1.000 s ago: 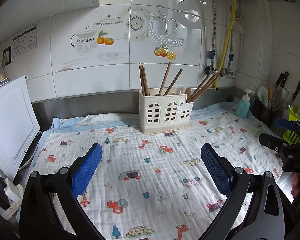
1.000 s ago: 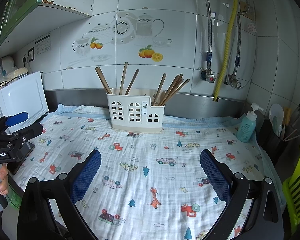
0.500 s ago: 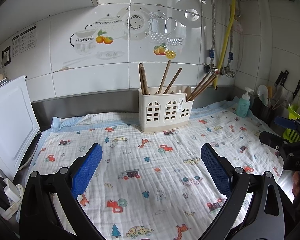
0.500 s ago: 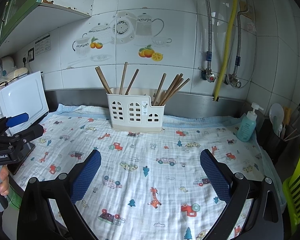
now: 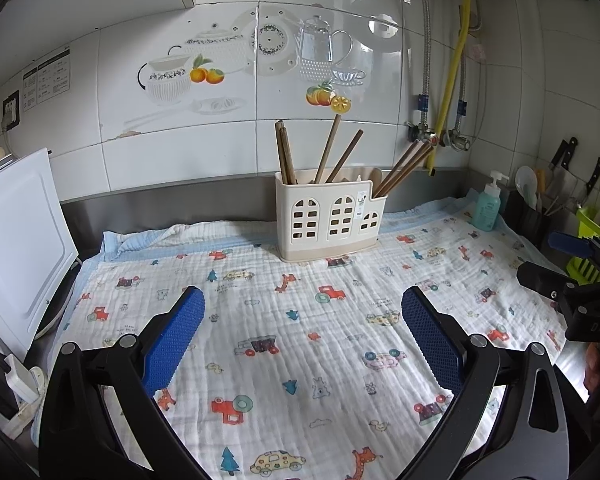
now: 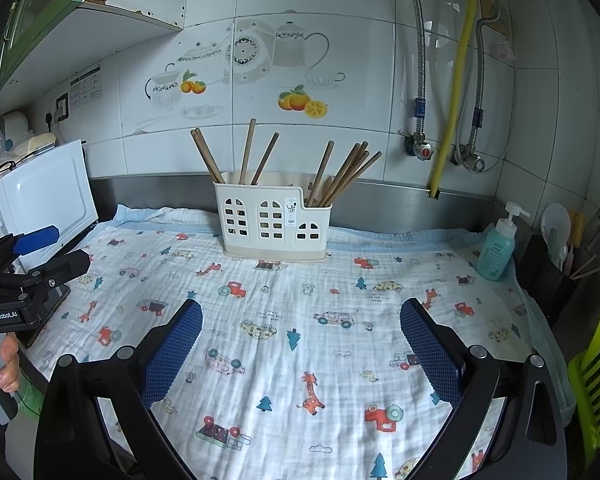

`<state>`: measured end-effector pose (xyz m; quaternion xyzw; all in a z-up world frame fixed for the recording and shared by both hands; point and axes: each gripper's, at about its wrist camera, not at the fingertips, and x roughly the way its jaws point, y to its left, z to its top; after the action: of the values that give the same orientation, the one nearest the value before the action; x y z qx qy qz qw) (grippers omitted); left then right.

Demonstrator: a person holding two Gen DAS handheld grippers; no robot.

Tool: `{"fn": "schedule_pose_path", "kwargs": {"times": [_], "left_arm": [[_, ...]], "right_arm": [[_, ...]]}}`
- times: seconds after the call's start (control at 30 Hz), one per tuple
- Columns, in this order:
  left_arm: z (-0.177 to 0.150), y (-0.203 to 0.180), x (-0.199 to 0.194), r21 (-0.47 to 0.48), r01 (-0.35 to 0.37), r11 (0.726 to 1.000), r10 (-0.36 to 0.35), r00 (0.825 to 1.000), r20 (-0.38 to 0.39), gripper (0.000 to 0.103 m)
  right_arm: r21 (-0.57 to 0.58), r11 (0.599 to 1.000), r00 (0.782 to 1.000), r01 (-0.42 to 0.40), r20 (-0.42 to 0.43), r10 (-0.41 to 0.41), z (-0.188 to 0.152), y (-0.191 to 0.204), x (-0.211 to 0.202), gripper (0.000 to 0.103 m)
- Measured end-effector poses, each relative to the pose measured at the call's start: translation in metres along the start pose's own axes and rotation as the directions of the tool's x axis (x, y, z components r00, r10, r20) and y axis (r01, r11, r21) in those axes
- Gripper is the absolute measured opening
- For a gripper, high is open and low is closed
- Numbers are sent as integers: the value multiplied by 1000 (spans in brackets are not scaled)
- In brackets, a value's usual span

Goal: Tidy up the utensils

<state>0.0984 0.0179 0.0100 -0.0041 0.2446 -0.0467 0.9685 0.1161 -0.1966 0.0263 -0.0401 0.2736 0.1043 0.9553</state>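
A cream utensil holder (image 5: 330, 220) (image 6: 274, 224) stands at the back of the counter against the wall. Several wooden chopsticks (image 5: 328, 150) (image 6: 342, 174) stick out of it, leaning in its left and right compartments. My left gripper (image 5: 302, 332) is open and empty, held low over the patterned cloth well in front of the holder. My right gripper (image 6: 300, 342) is likewise open and empty over the cloth. Each gripper shows at the edge of the other's view: the right one (image 5: 572, 268), the left one (image 6: 28, 264). No loose utensils lie on the cloth.
A cartoon-print cloth (image 5: 300, 340) (image 6: 300, 320) covers the counter. A white appliance (image 5: 16, 240) stands at the left. At the right are a teal soap bottle (image 6: 496, 248), a dark caddy with spoons (image 6: 556, 264), knives (image 5: 564, 156) and a green rack (image 6: 596, 368).
Both views have barely shifted. The grippers stay open and hold almost still over the cloth.
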Motion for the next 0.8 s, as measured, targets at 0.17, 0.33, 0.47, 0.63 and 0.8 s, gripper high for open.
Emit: {"fn": "schedule_pose_path", "kwargs": {"times": [0.17,0.33,0.47,0.63,0.8], "left_arm": [[-2,-2,2,2,2,1000,-2,1000,-6,98],[-2,-3,3,3,3,1000,-3,1000,-8,98],[-2,-3,3,4,4,1000,-4,1000,-7,98],[-3,-4,1,-4,2,1000,-2,1000,6,98],[-3,-3,2,-3,-6,1000,6,1000,5,98]], "right_arm": [[1,1000,1000,0,-3,0,-1,0,1,96],[3,1000,1000,-1,-3,1,-1,0,1,96],[2,1000,1000,-4,-5,4,-2,0,2,96],[0,1000,1000,-6,-2,6,-3,1,2,96],[2,1000,1000,-6,-3,6,-4,1,2,96]]}}
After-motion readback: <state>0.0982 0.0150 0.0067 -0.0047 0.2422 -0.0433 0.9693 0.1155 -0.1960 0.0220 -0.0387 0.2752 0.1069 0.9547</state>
